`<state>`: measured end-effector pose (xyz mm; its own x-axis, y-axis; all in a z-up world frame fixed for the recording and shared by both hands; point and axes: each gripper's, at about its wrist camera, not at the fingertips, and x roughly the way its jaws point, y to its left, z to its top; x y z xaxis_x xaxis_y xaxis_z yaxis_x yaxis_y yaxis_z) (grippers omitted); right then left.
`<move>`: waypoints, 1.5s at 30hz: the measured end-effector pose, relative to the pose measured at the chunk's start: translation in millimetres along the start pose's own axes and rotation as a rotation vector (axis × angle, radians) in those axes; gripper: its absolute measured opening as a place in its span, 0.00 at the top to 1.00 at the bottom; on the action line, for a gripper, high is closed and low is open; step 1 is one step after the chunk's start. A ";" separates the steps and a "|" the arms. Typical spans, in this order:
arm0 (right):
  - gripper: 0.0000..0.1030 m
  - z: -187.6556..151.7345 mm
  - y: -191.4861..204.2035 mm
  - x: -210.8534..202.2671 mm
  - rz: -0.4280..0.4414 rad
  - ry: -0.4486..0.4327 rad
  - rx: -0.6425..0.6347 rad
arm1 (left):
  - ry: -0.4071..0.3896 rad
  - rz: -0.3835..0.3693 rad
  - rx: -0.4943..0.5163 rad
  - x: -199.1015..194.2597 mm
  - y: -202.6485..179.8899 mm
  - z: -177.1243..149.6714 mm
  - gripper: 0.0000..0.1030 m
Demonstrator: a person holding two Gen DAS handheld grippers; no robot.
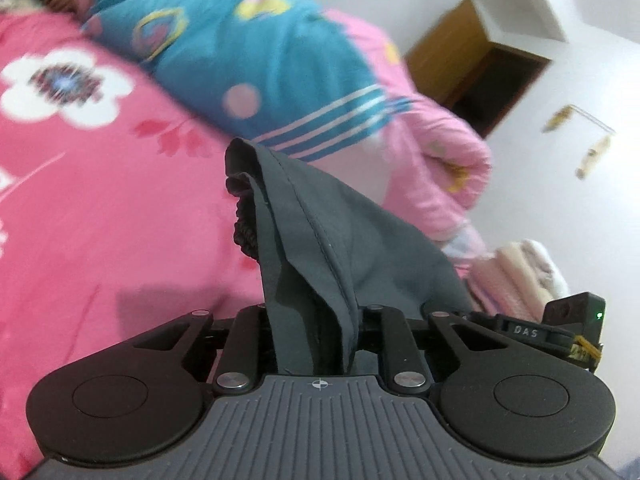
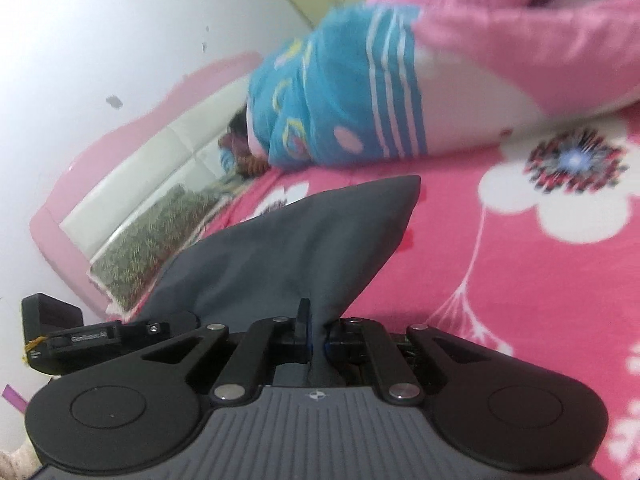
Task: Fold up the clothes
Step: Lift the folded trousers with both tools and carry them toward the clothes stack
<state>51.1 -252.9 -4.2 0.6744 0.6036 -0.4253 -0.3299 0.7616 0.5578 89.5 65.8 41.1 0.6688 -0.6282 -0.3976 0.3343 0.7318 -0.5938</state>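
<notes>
A dark grey garment [image 1: 320, 232] with a stitched hem and a gathered elastic edge hangs from my left gripper [image 1: 316, 320], which is shut on it above the pink flowered bedspread [image 1: 100, 200]. The cloth hides the fingertips. In the right wrist view my right gripper [image 2: 318, 340] is shut on another part of the same grey garment [image 2: 304, 248], which rises in a pointed flap above the bedspread [image 2: 520, 272]. Both views are tilted and blurred.
A rolled blue and pink quilt [image 1: 248, 48] lies across the far side of the bed, also in the right wrist view [image 2: 352, 96]. A pink and white headboard [image 2: 132, 184] meets the white wall. Folded pale cloths [image 1: 520, 272] lie at the bed's edge.
</notes>
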 end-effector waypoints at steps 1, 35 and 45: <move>0.96 -0.4 4.6 -11.5 -0.013 -0.026 -0.005 | -0.007 -0.023 0.020 -1.8 -10.9 0.9 0.83; 0.95 18.7 -53.0 -493.9 -0.982 -0.425 -0.124 | 0.338 -0.791 0.283 232.6 -445.6 -123.2 0.83; 0.96 60.7 -173.0 -446.4 -0.937 -0.202 -0.120 | 0.395 -0.637 0.205 322.4 -436.1 -152.6 0.83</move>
<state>-152.8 -668.5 132.4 0.7954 -0.3047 -0.5240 0.3422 0.9393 -0.0267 57.9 -496.2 65.1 0.0333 -0.9634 -0.2659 0.7165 0.2085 -0.6657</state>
